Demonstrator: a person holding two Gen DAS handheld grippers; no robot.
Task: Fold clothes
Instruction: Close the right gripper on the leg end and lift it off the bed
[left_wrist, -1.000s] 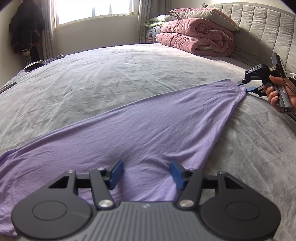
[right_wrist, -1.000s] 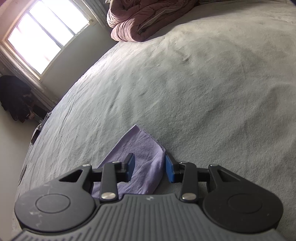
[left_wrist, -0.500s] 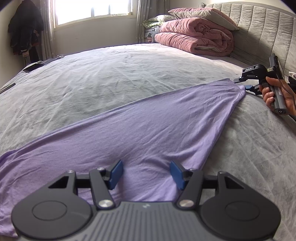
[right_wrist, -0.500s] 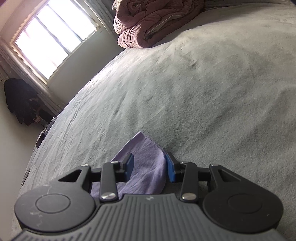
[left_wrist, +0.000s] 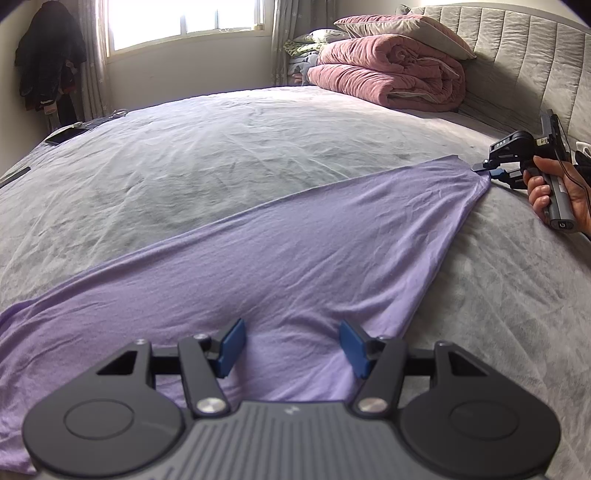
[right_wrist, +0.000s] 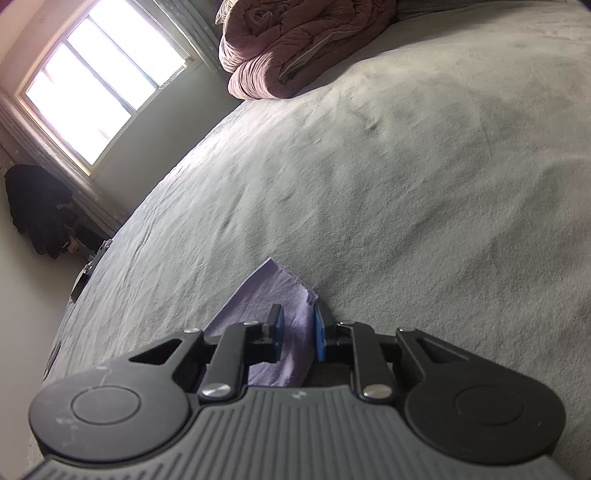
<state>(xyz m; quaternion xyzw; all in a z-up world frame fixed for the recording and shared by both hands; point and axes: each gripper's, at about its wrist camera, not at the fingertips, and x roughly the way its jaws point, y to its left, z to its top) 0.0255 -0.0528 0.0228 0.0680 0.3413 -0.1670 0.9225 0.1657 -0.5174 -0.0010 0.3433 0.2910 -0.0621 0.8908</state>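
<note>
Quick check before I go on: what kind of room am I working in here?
A bedroom, by the look of it: the purple garment is spread on a wide bed with a padded headboard, and a rolled pink quilt and pillow are stacked near it.

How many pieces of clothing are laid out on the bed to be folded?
1. A single purple garment lies spread across the grey bed, from the near left edge to a far right corner. More may lie out of view; the dark clothes hang by the window, not on the bed.
</note>
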